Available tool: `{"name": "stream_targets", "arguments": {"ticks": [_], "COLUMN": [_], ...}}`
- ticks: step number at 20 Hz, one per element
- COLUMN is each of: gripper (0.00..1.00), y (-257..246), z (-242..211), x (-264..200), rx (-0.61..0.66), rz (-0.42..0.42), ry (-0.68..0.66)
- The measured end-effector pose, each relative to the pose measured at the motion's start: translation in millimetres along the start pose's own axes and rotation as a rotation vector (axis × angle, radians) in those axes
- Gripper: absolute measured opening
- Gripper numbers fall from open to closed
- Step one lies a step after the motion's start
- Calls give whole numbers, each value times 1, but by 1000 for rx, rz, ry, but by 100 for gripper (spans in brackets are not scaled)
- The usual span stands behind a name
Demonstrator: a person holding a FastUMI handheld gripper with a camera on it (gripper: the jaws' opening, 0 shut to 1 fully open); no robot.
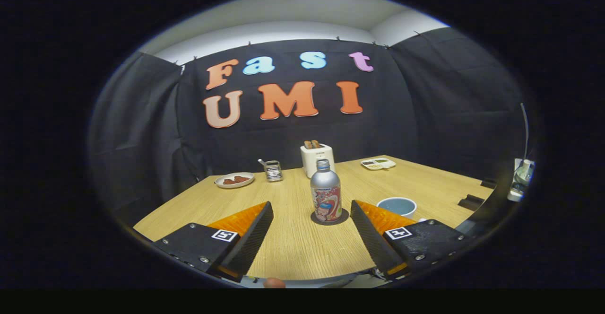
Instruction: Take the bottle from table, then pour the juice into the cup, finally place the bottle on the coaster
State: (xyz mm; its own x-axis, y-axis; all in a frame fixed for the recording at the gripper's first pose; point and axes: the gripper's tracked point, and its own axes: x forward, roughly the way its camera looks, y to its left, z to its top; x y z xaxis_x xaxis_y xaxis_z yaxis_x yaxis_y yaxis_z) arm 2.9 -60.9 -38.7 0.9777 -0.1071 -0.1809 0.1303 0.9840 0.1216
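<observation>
In the gripper view, the tongs (312, 217) are spread wide and hold nothing. The bottle (325, 192) stands upright on the dark coaster (317, 219), just ahead of the fingers, on the wooden table (293, 248). The cup (396, 206) sits near its right.

The single fisheye view rode on the gripper (312, 219) and looked forward along its two wide-spread fingers, from low over the near edge of the light wooden table (293, 252) toward the black cloth back wall (283, 134). It sat close to the tabletop, angled slightly down, with the silver metal bottle with a printed label (325, 192) just ahead between the fingers and the white toaster (316, 158) far beyond it.
</observation>
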Motion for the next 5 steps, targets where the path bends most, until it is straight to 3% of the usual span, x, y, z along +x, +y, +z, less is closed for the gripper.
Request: {"name": "stream_targets", "arguments": {"ticks": [5], "gripper": [97], "y": [36], "z": [3], "x": [-23], "rx": [-48], "rz": [132], "ry": [-31]}}
